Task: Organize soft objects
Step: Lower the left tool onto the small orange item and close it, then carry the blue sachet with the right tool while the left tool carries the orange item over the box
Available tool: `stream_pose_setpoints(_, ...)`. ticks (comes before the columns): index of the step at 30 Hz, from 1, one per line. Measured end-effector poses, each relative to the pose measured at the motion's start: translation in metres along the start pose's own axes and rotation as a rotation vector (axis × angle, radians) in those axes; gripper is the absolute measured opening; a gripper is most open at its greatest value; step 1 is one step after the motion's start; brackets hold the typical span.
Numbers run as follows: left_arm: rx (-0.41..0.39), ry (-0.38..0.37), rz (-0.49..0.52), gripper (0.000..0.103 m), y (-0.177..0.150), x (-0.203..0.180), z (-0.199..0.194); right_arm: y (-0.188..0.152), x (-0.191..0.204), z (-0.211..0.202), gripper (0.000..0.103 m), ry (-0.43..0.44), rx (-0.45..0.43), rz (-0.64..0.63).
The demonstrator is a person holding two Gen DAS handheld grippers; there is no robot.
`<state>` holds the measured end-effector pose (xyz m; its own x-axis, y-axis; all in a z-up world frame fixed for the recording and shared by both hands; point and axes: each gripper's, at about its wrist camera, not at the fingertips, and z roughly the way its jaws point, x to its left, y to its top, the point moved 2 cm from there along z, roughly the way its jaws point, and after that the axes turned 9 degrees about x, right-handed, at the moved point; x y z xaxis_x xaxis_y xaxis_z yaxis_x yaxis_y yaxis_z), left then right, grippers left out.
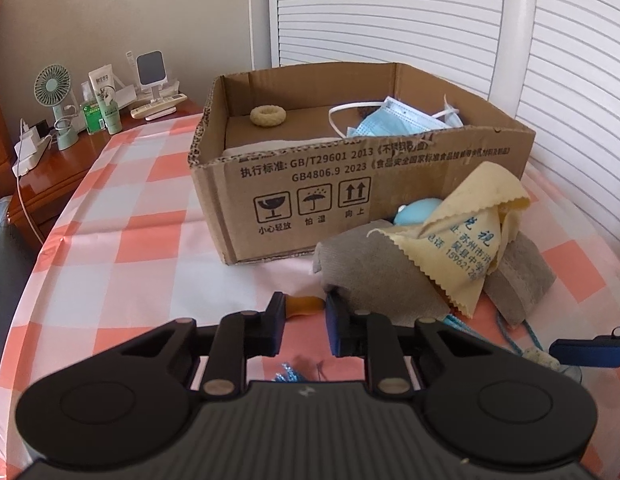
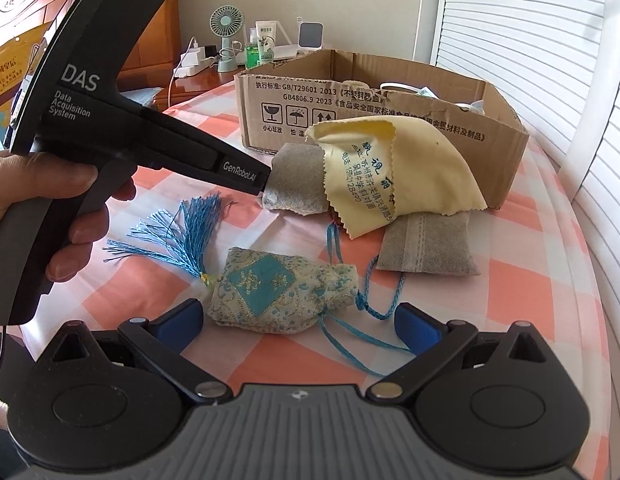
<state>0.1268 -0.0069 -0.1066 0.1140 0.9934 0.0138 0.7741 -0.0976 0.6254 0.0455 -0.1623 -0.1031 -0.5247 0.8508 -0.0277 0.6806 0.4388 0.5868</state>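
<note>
Two items, a face mask (image 1: 393, 122) and a woven ring (image 1: 268, 115), already sit in the box (image 1: 349, 184). Outside it, near its front wall, lie grey pouches (image 2: 427, 252), a yellow cloth (image 2: 393, 172) and a sachet (image 2: 282, 290). Your left gripper (image 1: 302, 320) is narrow at a pouch edge, grip unclear; your right gripper (image 2: 300, 322) is wide around the sachet.

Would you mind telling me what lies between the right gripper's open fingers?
In the right wrist view, the blue-and-beige embroidered sachet lies on the checked tablecloth just ahead of the right gripper, with its blue cord trailing between the fingers.
</note>
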Motion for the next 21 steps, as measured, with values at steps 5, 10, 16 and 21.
stream_pose_setpoints(5, 0.003, 0.011, 0.013, 0.02, -0.002, 0.007, -0.003, 0.002, 0.007, -0.005, 0.103, -0.008, -0.029, -0.038)
stream_pose_setpoints(10, 0.006, 0.002, 0.014, 0.02, -0.005, 0.013, -0.005, 0.008, 0.019, -0.005, 0.097, 0.0, -0.045, -0.102)
stream_pose_setpoints(16, 0.01, -0.019, 0.026, 0.02, -0.007, 0.015, -0.006, 0.015, 0.023, 0.0, 0.091, -0.029, -0.039, -0.114)
stream_pose_setpoints(21, 0.016, -0.032, 0.051, 0.02, -0.008, 0.017, -0.007, 0.016, 0.022, -0.001, 0.077, -0.018, -0.026, -0.121)
